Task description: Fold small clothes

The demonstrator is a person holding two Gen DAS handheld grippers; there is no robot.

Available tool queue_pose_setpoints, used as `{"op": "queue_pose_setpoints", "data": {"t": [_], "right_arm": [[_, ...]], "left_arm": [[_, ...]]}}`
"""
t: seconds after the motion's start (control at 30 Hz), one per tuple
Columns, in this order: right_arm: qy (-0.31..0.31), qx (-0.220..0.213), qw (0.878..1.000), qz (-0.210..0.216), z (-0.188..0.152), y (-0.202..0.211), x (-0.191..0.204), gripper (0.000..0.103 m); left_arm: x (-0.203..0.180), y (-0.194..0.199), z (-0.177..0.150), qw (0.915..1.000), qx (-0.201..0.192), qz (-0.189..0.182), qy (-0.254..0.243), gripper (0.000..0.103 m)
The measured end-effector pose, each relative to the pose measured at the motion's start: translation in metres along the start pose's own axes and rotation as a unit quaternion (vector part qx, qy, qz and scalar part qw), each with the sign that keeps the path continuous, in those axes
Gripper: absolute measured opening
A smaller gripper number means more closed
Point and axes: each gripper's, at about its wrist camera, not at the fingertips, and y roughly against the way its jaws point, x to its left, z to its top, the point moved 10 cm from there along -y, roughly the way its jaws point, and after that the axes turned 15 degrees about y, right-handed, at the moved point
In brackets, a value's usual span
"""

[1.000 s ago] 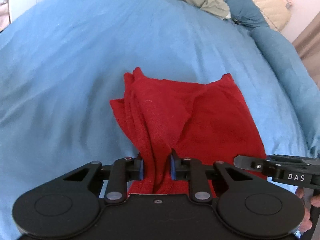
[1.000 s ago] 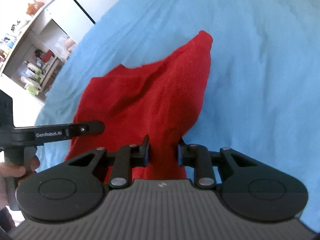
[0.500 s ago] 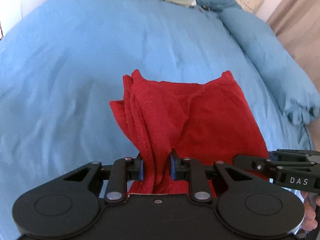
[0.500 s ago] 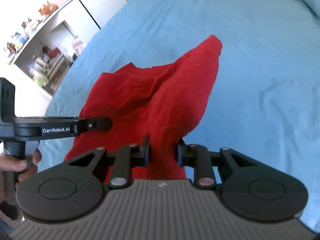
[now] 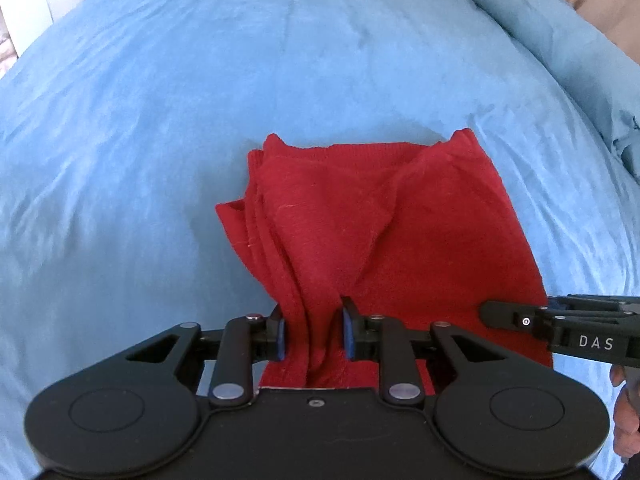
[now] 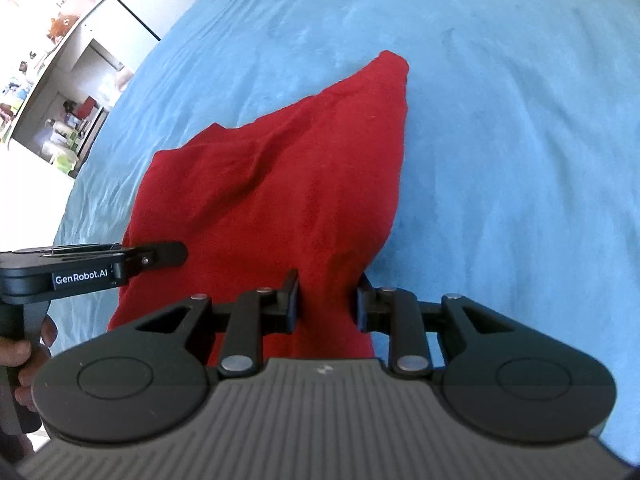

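A red knit garment hangs from both grippers, its far end draped on the blue bedspread. My left gripper is shut on the garment's near left edge, the cloth bunched in folds between the blue pads. My right gripper is shut on the near right edge of the same garment. The right gripper's side shows in the left wrist view. The left gripper's side shows in the right wrist view.
A rolled blue duvet lies along the bed's right side. White shelves with small items stand beyond the bed's left edge. Wide bare bedspread surrounds the garment.
Both grippers have tilted and moved forward over the bed with the garment. The pillows at the headboard have slid out of the left wrist view. The grips are unchanged.
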Motion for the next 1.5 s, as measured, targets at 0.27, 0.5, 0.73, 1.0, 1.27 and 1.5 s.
{"op": "queue_pose_setpoints", "data": {"t": [0.27,0.5,0.73,1.0,1.27,1.5], "right_arm": [[0.019,-0.011,1.0,-0.005,-0.002,0.007,0.003,0.067],[0.056,-0.05,0.996,-0.058,-0.005,0.026,-0.004,0.103],[0.044,-0.101,0.992,-0.061,-0.028,0.012,-0.028,0.103],[0.045,-0.163,0.983,-0.076,-0.036,0.05,-0.014,0.103],[0.067,-0.198,0.967,-0.146,-0.057,0.2,0.069,0.103],[0.054,-0.216,0.953,-0.205,-0.103,0.303,0.122,0.103]], "left_arm": [[0.003,0.003,-0.003,0.9994,-0.019,0.014,-0.027,0.05],[0.031,0.019,-0.003,0.9946,-0.089,0.042,-0.034,0.099],[0.073,-0.001,-0.017,0.9922,-0.123,0.013,0.018,0.103],[0.08,0.042,-0.03,0.9843,-0.164,-0.006,0.064,0.099],[0.053,0.221,-0.079,0.9683,-0.248,0.008,0.032,0.103],[0.031,0.342,-0.146,0.9553,-0.291,-0.006,0.05,0.103]]}}
